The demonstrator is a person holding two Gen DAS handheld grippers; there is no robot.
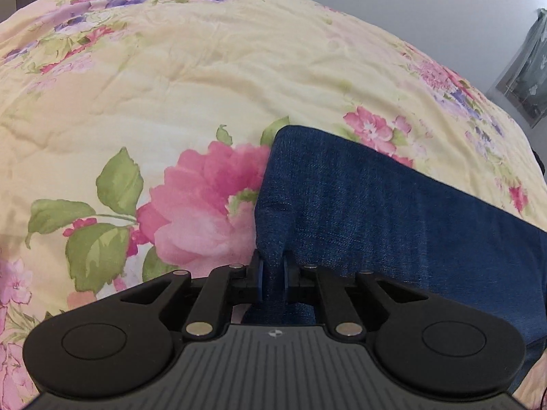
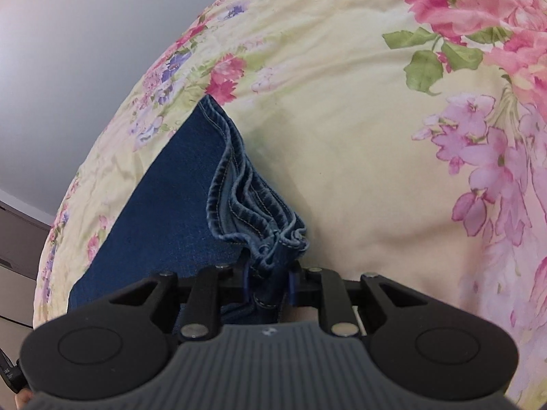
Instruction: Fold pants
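Dark blue denim pants (image 1: 376, 212) lie on a floral bedspread (image 1: 191, 95), stretching from the centre to the right. My left gripper (image 1: 272, 275) is shut on a pinched fold at the pants' left edge. In the right wrist view the pants (image 2: 164, 205) run from the centre to the lower left, with several stacked stitched hems (image 2: 246, 201) along their right edge. My right gripper (image 2: 268, 283) is shut on the bunched hem corner. Both pinched parts are lifted slightly off the bedspread.
The pale yellow bedspread (image 2: 359, 136) with pink and purple flowers covers the whole surface around the pants. A grey wall (image 2: 85, 51) is behind the bed. A dark hanging item (image 1: 526, 78) is at the far right.
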